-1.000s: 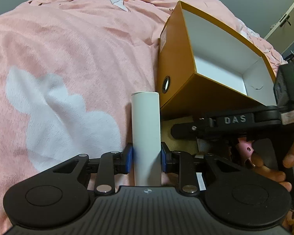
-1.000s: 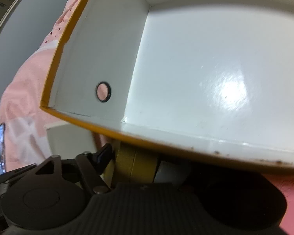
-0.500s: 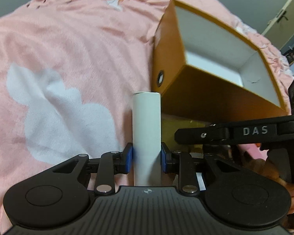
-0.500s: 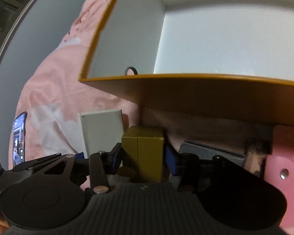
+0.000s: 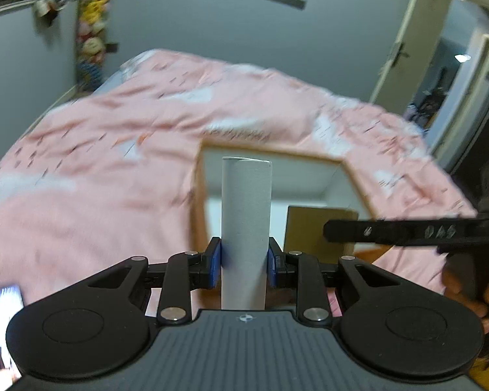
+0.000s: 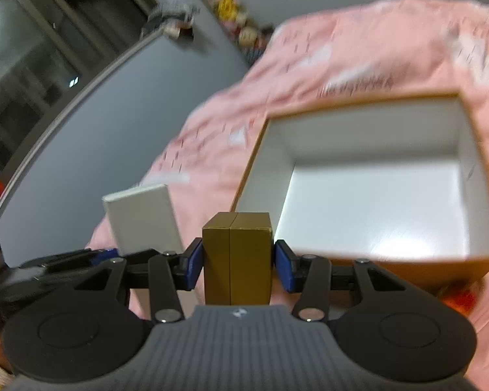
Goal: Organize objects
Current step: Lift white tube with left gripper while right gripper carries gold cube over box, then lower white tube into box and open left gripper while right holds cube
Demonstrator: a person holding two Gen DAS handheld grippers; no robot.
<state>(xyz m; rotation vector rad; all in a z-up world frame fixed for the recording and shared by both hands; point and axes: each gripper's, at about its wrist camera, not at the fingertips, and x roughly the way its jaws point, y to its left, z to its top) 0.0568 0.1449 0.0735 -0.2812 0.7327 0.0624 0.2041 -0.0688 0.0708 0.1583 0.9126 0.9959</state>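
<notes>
My left gripper (image 5: 244, 260) is shut on a tall white box (image 5: 246, 221), held upright between the blue pads. My right gripper (image 6: 238, 264) is shut on a gold box (image 6: 236, 260). An open orange box (image 6: 358, 101) with a white inside lies on the bed, ahead and below both grippers. In the left wrist view the orange box (image 5: 309, 158) shows behind the white box, with the gold box (image 5: 313, 231) and a right gripper finger (image 5: 391, 232) to its right. The right wrist view shows the white box (image 6: 143, 218) at left.
A pink bedspread (image 5: 97, 163) with white patches covers the bed around the orange box. Grey walls stand behind, with a row of stuffed toys (image 5: 93, 26) in the corner and a door (image 5: 404, 49) at right. A hand (image 5: 466, 290) holds the right gripper.
Both grippers have risen with their boxes from beside the orange box's side to above its rim, so its white inside now shows. The right jaws drew in on the gold box.
</notes>
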